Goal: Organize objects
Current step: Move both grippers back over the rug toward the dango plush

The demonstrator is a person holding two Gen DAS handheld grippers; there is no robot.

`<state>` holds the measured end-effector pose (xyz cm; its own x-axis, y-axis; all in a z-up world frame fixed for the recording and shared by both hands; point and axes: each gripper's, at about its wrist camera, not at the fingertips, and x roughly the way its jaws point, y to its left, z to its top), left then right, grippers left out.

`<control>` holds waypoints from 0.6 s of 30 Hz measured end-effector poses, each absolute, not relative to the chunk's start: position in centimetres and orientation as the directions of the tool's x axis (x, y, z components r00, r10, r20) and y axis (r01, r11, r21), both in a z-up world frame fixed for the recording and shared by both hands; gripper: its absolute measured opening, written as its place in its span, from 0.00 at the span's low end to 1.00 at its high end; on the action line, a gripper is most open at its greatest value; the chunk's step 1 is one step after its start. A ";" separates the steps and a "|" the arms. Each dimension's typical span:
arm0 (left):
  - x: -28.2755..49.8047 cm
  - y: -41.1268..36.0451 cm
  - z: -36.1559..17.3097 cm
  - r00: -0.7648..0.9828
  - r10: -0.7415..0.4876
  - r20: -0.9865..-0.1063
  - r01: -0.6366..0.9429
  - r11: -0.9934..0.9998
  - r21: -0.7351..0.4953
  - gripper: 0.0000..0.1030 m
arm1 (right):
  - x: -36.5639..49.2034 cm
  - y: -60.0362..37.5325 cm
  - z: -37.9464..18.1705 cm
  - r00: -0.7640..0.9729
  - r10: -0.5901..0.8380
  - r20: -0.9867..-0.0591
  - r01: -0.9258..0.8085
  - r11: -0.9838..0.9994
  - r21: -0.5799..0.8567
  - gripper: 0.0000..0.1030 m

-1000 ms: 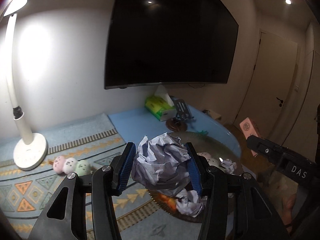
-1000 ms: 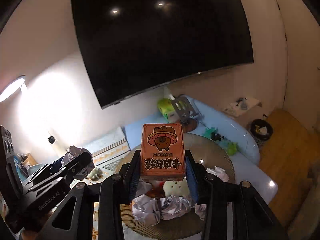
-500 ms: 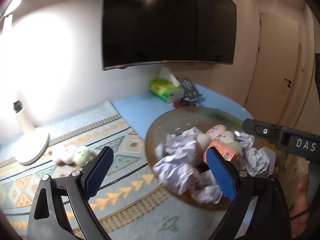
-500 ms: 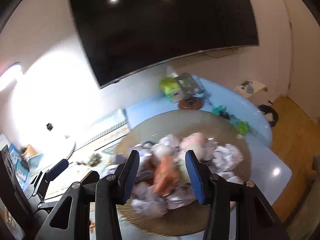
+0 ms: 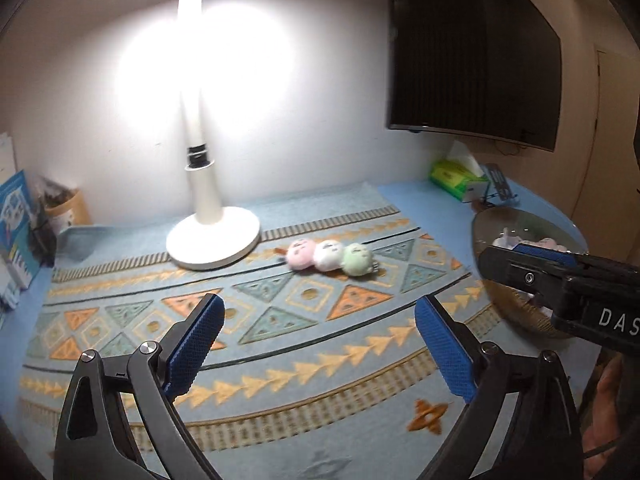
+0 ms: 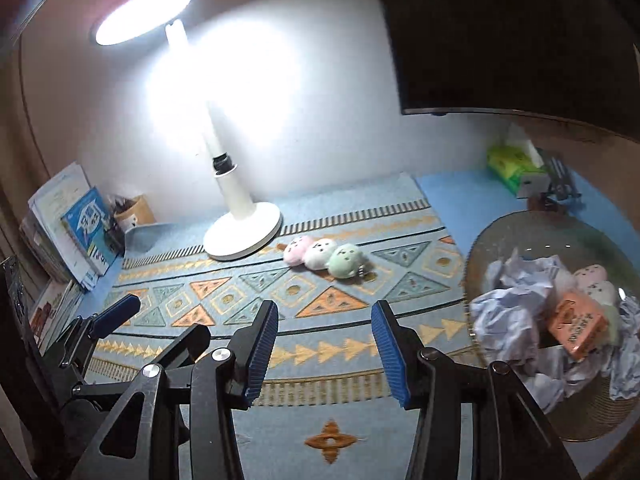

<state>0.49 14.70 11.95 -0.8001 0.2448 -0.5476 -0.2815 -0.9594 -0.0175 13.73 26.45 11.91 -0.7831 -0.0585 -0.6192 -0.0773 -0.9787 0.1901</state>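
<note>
A blue surface (image 6: 460, 196) carries a patterned mat (image 6: 320, 344), lit by a white lamp (image 6: 240, 224) standing against a pale wall. A dark screen (image 5: 472, 60) hangs above the right side. Books (image 6: 84, 232) lean at the left edge. A green tissue box (image 6: 512, 168) sits far right. On the mat just beside the lamp base lies a three-ball plush (image 6: 324, 254). The round basket (image 6: 500, 236) at right holds crumpled paper (image 6: 508, 312), an orange box (image 6: 576, 326) and what seems another plush, partly hidden. The left gripper (image 5: 316, 344) has its jaws spreading wide over bare mat; the right gripper (image 6: 324, 352) stands parted, nothing between.
</note>
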 end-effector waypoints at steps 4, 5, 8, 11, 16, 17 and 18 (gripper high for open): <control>-0.1 10.0 9.9 -0.795 0.175 -0.581 -0.179 -0.982 -0.051 0.93 | 11.6 23.5 10.1 -0.742 -0.104 -0.663 -0.030 -0.982 0.187 0.46; -0.3 9.1 9.4 -0.788 0.169 -0.592 -0.162 -0.985 -0.065 0.93 | 11.2 22.9 9.8 -0.732 -0.110 -0.672 -0.022 -0.982 0.185 0.46; -0.9 7.7 8.0 -0.777 0.144 -0.613 -0.117 -0.990 -0.084 0.93 | 9.4 21.8 8.5 -0.710 -0.116 -0.694 -0.009 -0.985 0.173 0.46; -0.9 6.8 7.3 -0.772 0.131 -0.622 -0.095 -0.991 -0.090 0.93 | 8.5 21.1 7.3 -0.688 -0.119 -0.716 -0.004 -0.986 0.167 0.46; -1.1 6.1 6.3 -0.764 0.120 -0.634 -0.077 -0.992 -0.096 0.93 | 7.7 21.0 5.5 -0.662 -0.101 -0.743 -0.014 -0.989 0.148 0.46; -1.1 6.1 6.2 -0.763 0.118 -0.635 -0.074 -0.993 -0.095 0.93 | 7.5 21.0 5.1 -0.658 -0.094 -0.747 -0.020 -0.990 0.142 0.46; -1.1 6.0 6.1 -0.763 0.116 -0.636 -0.072 -0.993 -0.094 0.93 | 7.4 21.1 4.8 -0.654 -0.093 -0.751 -0.022 -0.990 0.141 0.46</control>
